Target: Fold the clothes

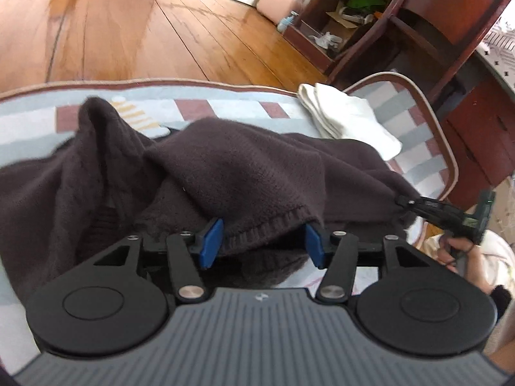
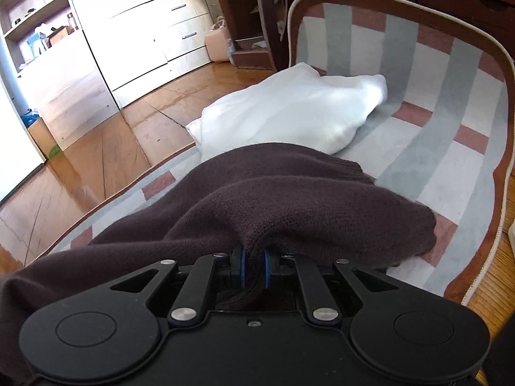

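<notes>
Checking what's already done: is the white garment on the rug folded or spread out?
Folded. The white garment lies as a compact stack with layered edges on the rug, beyond the brown sweater.

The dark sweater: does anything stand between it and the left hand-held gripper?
Nothing visible does. The dark sweater's ribbed hem already lies between the open blue pads of the left hand-held gripper.

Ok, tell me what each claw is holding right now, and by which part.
Right claw: shut on a bunched fold of the dark brown sweater. Left claw: open, holding nothing; the sweater's ribbed hem merely lies between its pads.
</notes>
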### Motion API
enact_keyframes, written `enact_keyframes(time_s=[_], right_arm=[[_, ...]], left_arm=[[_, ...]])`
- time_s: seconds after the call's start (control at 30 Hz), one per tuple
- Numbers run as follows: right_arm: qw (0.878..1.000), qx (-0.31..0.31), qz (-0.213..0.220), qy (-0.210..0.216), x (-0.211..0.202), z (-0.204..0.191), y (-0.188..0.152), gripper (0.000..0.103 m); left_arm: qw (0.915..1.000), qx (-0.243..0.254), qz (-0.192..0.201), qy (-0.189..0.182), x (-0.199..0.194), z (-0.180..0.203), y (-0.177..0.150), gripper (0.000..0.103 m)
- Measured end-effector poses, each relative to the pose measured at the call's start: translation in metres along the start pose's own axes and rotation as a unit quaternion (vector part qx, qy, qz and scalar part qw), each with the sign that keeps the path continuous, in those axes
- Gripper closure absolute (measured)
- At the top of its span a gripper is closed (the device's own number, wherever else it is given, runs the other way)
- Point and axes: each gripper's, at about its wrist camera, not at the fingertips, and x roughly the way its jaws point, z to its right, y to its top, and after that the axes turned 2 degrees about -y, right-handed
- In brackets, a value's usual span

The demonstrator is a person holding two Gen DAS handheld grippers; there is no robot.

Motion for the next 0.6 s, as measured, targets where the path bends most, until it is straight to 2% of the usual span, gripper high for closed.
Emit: enact_keyframes(time_s=[0.1,0.17,0.27,0.3,0.33,0.4,0.5,0.6], right_arm=[[1.0,-0.011,-0.01,-0.011,0.008,-0.001,-0.004,0.091],[1.0,-0.012,-0.021,-0.015,0.015,-0.001,-0.008,0.09],[0.999,0.003,-0.032,-0.013,0.02,0.002,-0.012,0.083],[0.999,0.011,-0.034,-0.013,0.02,0.004,-0.011,0.077],[0.999,0.02,-0.035,-0.018,0.021,0.006,-0.01,0.06],[0.998,0.038,-0.036,-0.035,0.023,0.011,-0.01,0.042],[0.996,0.063,-0.043,-0.034,0.028,0.019,-0.01,0.041],[0.995,0.089,-0.049,-0.023,0.032,0.024,-0.011,0.041]], left_arm=[[0.9997,-0.022,-0.007,-0.004,0.02,-0.012,-0.005,0.041],[0.9991,-0.036,-0.022,0.001,0.034,-0.017,-0.006,0.04],[0.9973,-0.053,-0.05,0.008,0.055,-0.02,-0.006,0.035],[0.9973,-0.048,-0.054,0.005,0.06,-0.02,-0.006,0.034],[0.9974,-0.042,-0.057,0.007,0.064,-0.02,-0.006,0.034],[0.9967,-0.038,-0.07,0.014,0.071,-0.018,-0.006,0.034],[0.994,-0.047,-0.097,0.02,0.074,-0.011,-0.004,0.033],[0.9975,-0.022,-0.067,0.012,0.055,0.003,-0.007,0.035]])
